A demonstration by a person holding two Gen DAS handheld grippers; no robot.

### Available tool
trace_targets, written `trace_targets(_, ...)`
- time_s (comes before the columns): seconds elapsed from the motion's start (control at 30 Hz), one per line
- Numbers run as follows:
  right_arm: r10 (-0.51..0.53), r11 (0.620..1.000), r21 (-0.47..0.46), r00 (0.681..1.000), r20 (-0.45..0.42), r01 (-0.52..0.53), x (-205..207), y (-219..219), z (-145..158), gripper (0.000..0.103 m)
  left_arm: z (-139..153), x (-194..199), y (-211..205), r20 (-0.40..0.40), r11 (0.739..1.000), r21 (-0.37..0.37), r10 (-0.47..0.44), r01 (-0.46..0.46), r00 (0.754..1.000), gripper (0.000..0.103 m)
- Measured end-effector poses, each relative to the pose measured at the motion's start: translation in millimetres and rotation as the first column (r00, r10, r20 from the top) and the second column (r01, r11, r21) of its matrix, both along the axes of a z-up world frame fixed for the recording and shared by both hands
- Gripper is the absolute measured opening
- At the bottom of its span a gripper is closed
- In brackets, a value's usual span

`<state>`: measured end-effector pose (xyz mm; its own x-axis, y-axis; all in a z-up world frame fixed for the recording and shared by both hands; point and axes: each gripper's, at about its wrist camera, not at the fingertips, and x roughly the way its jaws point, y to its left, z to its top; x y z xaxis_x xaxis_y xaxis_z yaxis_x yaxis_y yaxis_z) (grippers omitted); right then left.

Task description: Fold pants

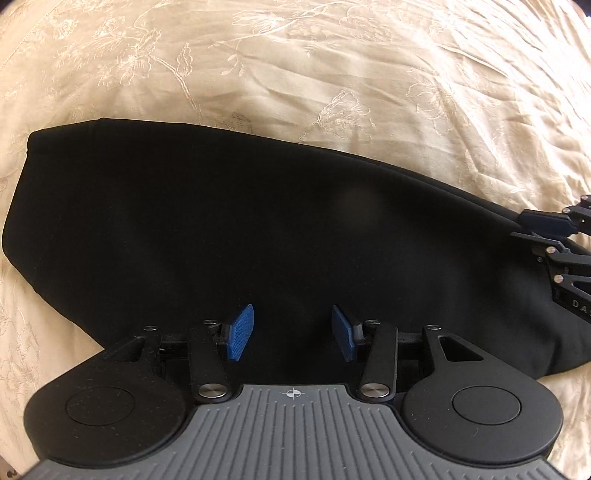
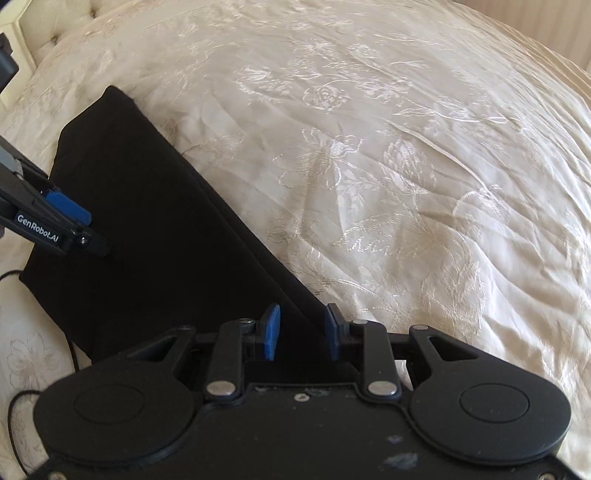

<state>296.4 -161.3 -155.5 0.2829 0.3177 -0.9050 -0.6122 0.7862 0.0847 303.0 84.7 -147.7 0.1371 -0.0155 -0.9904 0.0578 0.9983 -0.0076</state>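
Note:
The black pants lie folded in a long flat band on a cream embroidered bedspread. My left gripper is open, its blue pads apart just above the near part of the pants. My right gripper is open over the pants' right edge, nothing between its pads. The right gripper also shows at the right edge of the left wrist view. The left gripper shows at the left of the right wrist view, over the pants.
The bedspread stretches wide to the right and far side. A tufted headboard edge is at the top left. A thin black cable lies on the bed at the lower left.

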Motion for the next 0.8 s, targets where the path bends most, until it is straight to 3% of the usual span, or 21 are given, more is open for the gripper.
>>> trace_targets(0.13, 0.099, 0.995, -0.021, 0.995, 0.003, -0.099, 0.4, 8.2, -4.5, 0.019, 0.9, 0.4, -1.6, 0.001, 1.000, -0.011, -0.002, 0.002, 1.000, 0.046)
trace_targets(0.23, 0.149, 0.988, -0.038, 0.989, -0.013, -0.149, -1.3, 12.6, -7.5, 0.005, 3.6, -1.3, 0.2, 0.003, 1.000, -0.012, -0.010, 0.010, 1.000, 0.046)
trace_targets(0.3, 0.156, 0.987, -0.047, 0.988, -0.006, -0.156, -2.9, 13.3, -7.5, 0.003, 8.3, -1.9, 0.5, 0.010, 1.000, -0.027, -0.012, 0.013, 1.000, 0.046)
trace_targets(0.47, 0.088, 0.994, -0.062, 0.995, 0.053, -0.084, -3.0, 11.5, 1.8, 0.002, 15.4, -1.2, -6.4, 0.041, 0.997, -0.045, -0.054, 0.055, 0.998, 0.046)
trace_targets(0.67, 0.010, 0.997, -0.080, 0.999, 0.043, -0.006, 5.7, 14.4, -13.5, 0.006, -6.1, 1.1, -20.5, 0.016, 0.991, 0.002, -0.131, 0.131, 0.991, 0.046)
trace_targets(0.8, -0.188, 0.982, 0.009, 0.981, 0.054, 0.188, 2.1, -8.2, 8.5, 0.019, -2.4, 2.5, -23.4, 0.019, 0.987, 0.005, -0.159, 0.159, 0.987, 0.046)
